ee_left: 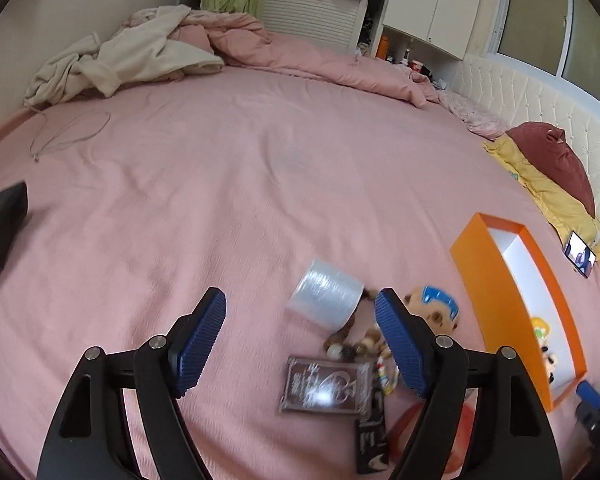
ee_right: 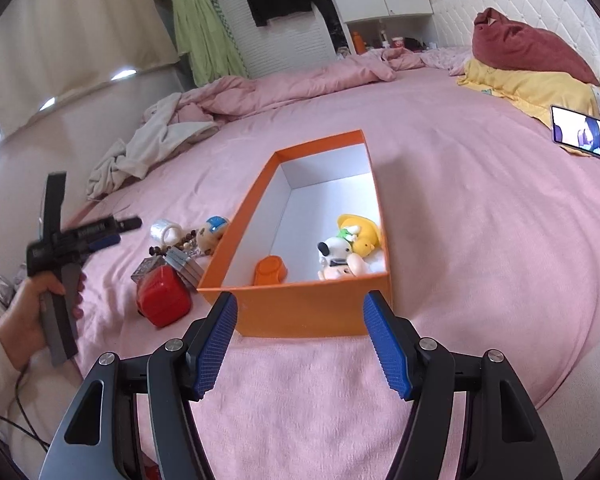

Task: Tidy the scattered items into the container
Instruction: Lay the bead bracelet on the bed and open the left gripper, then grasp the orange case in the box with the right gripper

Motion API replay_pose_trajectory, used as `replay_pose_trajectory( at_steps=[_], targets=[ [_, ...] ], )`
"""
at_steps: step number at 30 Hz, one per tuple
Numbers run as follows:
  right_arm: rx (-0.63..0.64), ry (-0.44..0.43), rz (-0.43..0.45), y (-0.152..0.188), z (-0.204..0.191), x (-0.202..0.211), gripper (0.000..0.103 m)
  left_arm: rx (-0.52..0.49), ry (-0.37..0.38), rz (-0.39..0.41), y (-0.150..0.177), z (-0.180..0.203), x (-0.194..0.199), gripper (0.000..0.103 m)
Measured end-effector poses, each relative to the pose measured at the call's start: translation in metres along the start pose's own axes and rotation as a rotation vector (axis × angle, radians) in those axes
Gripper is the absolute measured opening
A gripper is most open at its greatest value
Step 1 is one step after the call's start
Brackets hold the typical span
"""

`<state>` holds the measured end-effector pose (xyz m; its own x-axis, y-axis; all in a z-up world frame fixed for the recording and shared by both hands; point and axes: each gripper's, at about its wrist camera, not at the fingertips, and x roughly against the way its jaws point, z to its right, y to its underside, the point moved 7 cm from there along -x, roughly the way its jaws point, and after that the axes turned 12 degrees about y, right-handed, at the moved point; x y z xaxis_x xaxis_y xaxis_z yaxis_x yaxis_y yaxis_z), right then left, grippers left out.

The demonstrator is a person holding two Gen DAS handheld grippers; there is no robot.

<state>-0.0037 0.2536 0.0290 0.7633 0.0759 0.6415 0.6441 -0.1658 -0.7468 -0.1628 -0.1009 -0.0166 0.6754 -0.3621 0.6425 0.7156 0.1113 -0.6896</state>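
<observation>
So, left gripper is spread wide & empty, over the pile: tape roll, bead string, card deck, red case, small figure. Right gripper is spread too, nothing held, just short of the orange box. Inside already: plush toys & an orange lid-like bit. Roughly half done; approx. five items left on the bed, beside the box.

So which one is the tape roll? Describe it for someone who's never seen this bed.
Find the orange box on the pink bed. Left of it lies a small pile of items; the tape roll is at the pile's far end, beside brown beads. It is the only clear, see-through ring there.
</observation>
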Motion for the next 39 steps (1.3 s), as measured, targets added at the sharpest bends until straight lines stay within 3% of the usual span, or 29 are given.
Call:
replay_pose_trajectory(
  at_steps=[4,6,10,13,14,18,22,26,29,31,35,39],
  targets=[
    [0.095,-0.028,0.031,-0.036,-0.018,0.003,0.065,0.072,0.004,-0.101,0.017,0.001,-0.020,0.077],
    [0.125,-0.085,-0.071,-0.055,-0.029,-0.015,0.065,0.063,0.005,-0.096,0.018,0.006,-0.024,0.077],
    [0.223,-0.154,-0.448,-0.058,-0.049,-0.074,0.065,0.024,-0.001,-0.087,0.018,0.014,-0.025,0.077],
    [0.377,-0.053,-0.556,-0.049,-0.055,-0.108,0.056,0.026,0.012,-0.081,0.018,0.015,-0.022,0.077],
    [0.397,-0.043,-0.596,-0.047,-0.056,-0.118,0.050,0.033,0.019,-0.079,0.018,0.015,-0.021,0.077],
    [0.427,-0.066,-0.741,-0.033,-0.057,-0.139,0.050,0.059,0.042,-0.071,0.017,0.014,-0.021,0.077],
    [0.458,-0.089,-0.762,-0.035,-0.063,-0.142,0.051,0.077,0.068,-0.068,0.016,0.015,-0.021,0.077],
    [0.776,-0.006,-0.703,-0.012,-0.087,-0.144,0.053,0.083,0.083,-0.073,0.017,0.017,-0.021,0.077],
    [0.846,-0.004,-0.696,-0.009,-0.092,-0.145,0.054,0.066,0.076,-0.072,0.017,0.020,-0.020,0.077],
    [0.930,-0.030,-0.619,-0.008,-0.094,-0.141,0.057,0.059,0.074,-0.072,0.017,0.022,-0.020,0.077],
    [0.896,-0.074,-0.630,-0.006,-0.089,-0.138,0.051,0.060,0.070,-0.071,0.018,0.023,-0.019,0.077],
    [0.931,-0.020,-0.626,-0.009,-0.086,-0.132,0.049,0.084,0.073,-0.064,0.017,0.017,-0.017,0.077]
  ],
)
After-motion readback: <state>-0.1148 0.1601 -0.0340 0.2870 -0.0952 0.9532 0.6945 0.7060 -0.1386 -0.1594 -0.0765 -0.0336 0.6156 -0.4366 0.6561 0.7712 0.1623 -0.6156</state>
